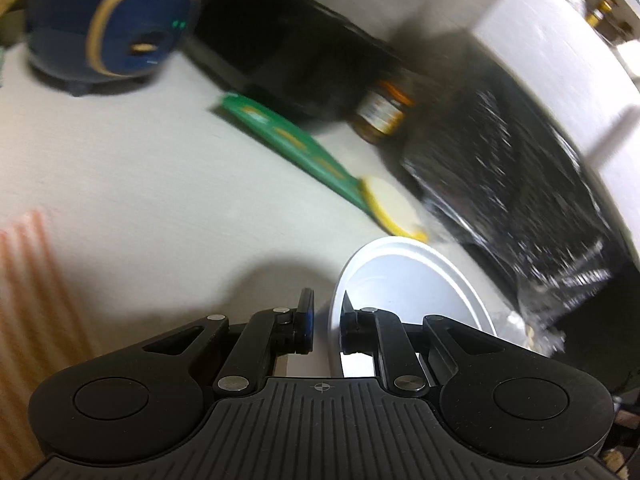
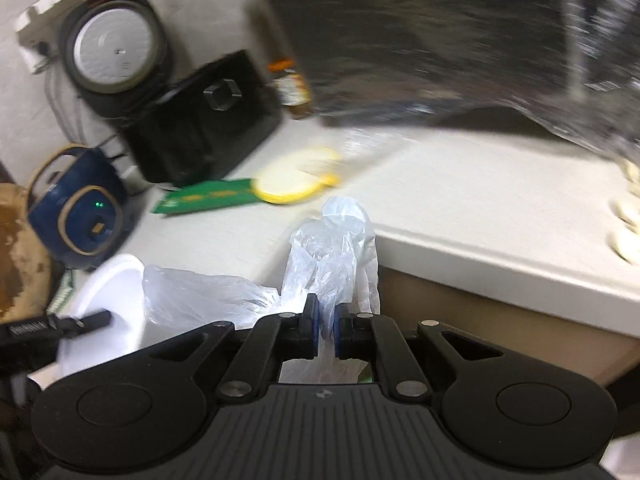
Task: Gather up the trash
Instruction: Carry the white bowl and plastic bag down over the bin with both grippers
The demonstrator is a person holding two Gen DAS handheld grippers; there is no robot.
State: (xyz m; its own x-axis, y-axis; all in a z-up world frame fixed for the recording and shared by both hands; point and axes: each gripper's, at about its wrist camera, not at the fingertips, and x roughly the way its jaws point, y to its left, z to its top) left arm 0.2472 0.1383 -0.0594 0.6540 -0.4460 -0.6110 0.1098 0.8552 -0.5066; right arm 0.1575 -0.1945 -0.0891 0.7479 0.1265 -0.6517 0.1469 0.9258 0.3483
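Note:
My left gripper (image 1: 326, 320) is shut on the rim of a white paper cup (image 1: 400, 280), one finger inside it and one outside. The same cup (image 2: 116, 292) shows at the lower left of the right wrist view, with the left gripper's finger (image 2: 84, 320) on it. Crumpled clear plastic film (image 2: 328, 248) stands up between the pads of my right gripper (image 2: 327, 322), which is shut on it. It hangs just off the counter's front edge, and a fold trails left toward the cup. A green wrapper (image 1: 288, 144) and a yellow-rimmed lid (image 1: 390, 206) lie on the counter beyond.
A shiny black bag (image 1: 508, 184) and a brown jar (image 1: 380, 114) stand at the back right of the white counter (image 1: 140, 184). A blue cooker (image 1: 112, 28) and a black appliance (image 2: 200, 120) sit at the back left. The counter's front edge (image 2: 500, 264) runs to the right.

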